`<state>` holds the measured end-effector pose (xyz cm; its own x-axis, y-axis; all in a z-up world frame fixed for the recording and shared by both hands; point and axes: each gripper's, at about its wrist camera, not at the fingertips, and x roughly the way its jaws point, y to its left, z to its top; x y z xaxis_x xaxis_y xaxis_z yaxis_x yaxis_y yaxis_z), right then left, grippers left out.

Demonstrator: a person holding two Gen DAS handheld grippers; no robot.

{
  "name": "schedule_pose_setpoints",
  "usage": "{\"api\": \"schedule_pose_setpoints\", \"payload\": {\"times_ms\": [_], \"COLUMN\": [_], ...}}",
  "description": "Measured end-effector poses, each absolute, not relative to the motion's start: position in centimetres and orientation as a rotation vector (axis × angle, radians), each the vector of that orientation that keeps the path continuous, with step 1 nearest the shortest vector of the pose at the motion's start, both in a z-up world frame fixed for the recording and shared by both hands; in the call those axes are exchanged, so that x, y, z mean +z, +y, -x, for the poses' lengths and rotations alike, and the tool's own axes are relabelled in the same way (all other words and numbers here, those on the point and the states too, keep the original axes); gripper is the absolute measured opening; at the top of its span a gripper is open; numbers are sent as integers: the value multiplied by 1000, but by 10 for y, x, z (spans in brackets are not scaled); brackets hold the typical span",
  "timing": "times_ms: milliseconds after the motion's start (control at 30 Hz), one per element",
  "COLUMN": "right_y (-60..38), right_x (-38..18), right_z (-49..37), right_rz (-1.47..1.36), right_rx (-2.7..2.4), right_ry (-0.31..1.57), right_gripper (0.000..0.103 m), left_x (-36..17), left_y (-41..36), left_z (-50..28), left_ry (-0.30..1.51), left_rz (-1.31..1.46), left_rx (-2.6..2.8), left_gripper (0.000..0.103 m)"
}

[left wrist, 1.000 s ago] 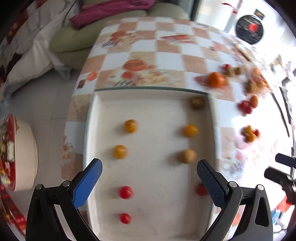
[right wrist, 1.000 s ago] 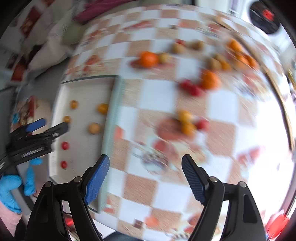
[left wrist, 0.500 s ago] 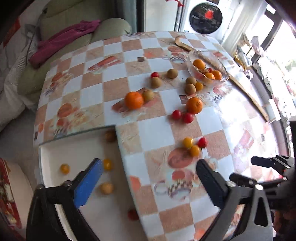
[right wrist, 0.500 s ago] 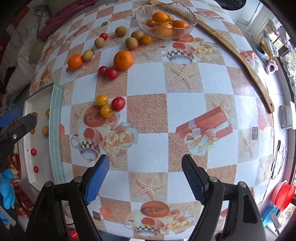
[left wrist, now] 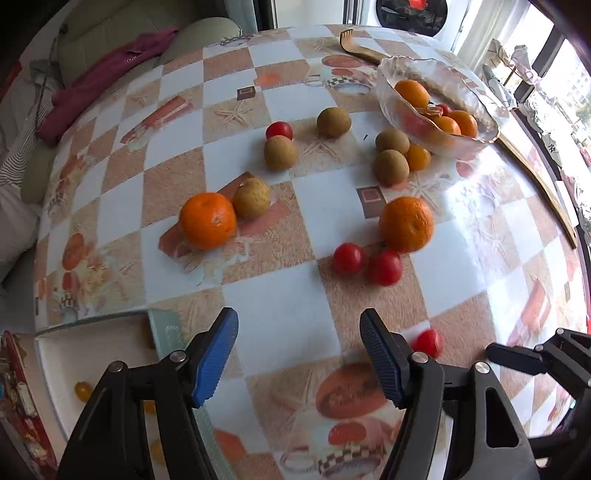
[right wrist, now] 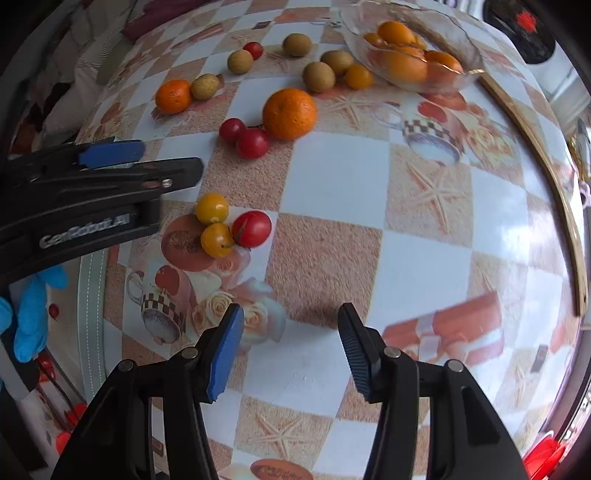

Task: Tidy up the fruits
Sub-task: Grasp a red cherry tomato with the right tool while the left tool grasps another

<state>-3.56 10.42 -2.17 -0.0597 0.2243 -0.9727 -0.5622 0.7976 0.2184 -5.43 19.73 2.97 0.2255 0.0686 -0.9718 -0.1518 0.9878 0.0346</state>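
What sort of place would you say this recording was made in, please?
Most likely a lived-in home. A patterned checked tablecloth covers the table, a cushioned sofa with a pink garment stands behind it, and what looks like a washing machine sits by the window.

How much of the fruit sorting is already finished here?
Done: a few small fruits lie in the white tray. In hand: nothing; the left gripper and right gripper, jaws just closing, are empty. Left: oranges, red tomatoes and brown fruits on the table.

Glossy checked tablecloth [left wrist: 280,310], clear glass bowl [left wrist: 476,122], ribbed matt blue jaws.
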Motion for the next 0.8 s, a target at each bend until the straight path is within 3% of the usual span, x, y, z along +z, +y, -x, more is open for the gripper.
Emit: {"api": "schedule_pose_setpoints", "payload": {"times_ms": [300,400,467,567,633,767,800], "right_y": [131,140,144,147,146,138,133], "right_x": [-25,-25,-26,-28,-27,-22,-20], "right_z": [21,20,18,15,12,12,12], "right_rz": [296,302,309,279,266,238,233], "right_rx": [746,782,800,839,850,848,843], "right_ry": [1419,1394,1377,1391,1396,1406,1409], "right_gripper": [56,49,39,23,22,22,22], "left_x": [16,13,10,10,11,14,14], "left_y": [195,199,201,200,197,189,188], "left_z": [32,25,23,20,19,12,10], "left_ry": [1314,1314,1319,1308,1307,1309,1311], "left_rz": [66,68,73,68,64,68,77], "left_rx": [115,112,111,98,87,62,54], "left_gripper": [71,71,70,59,50,20,20]}}
